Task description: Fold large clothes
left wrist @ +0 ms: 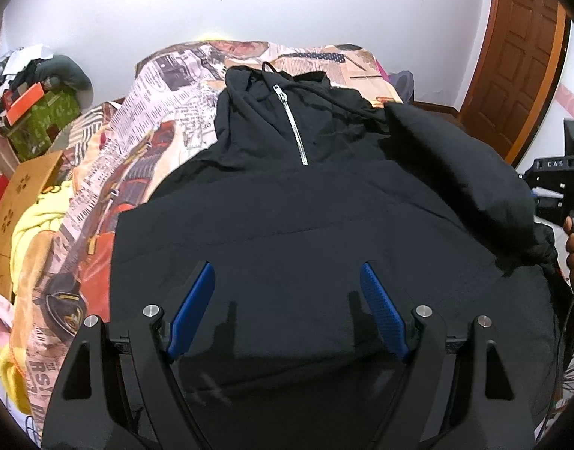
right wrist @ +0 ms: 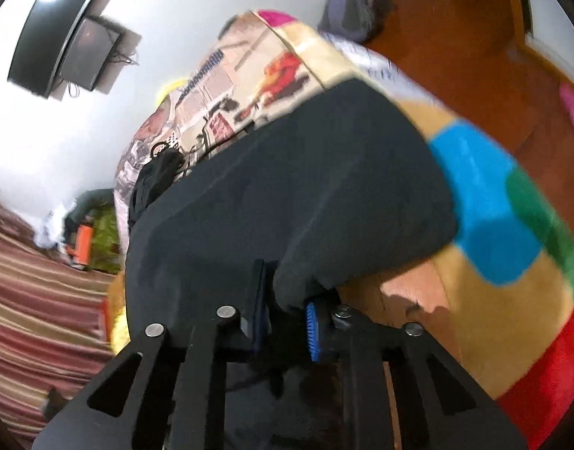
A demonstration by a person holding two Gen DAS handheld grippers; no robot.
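A: Your black hoodie (left wrist: 324,232) is matt woven cloth, faintly creased; its zipper (left wrist: 292,127) is shiny metal.

B: And the bedspread (left wrist: 167,112)?

A: Soft printed cloth under your hoodie, newspaper pattern, no sheen.

B: Your left tongs (left wrist: 287,311)?

A: Matt black plastic arms, blue pads with a rough dotted grain, bright brushed-metal pins. Your right tongs (right wrist: 287,322) look the same, though blurred.

B: The door (left wrist: 519,56)?

A: Panelled wood, glossy varnish.

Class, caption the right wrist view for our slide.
Right hand-held gripper pinches the black hoodie's sleeve end above the bed.
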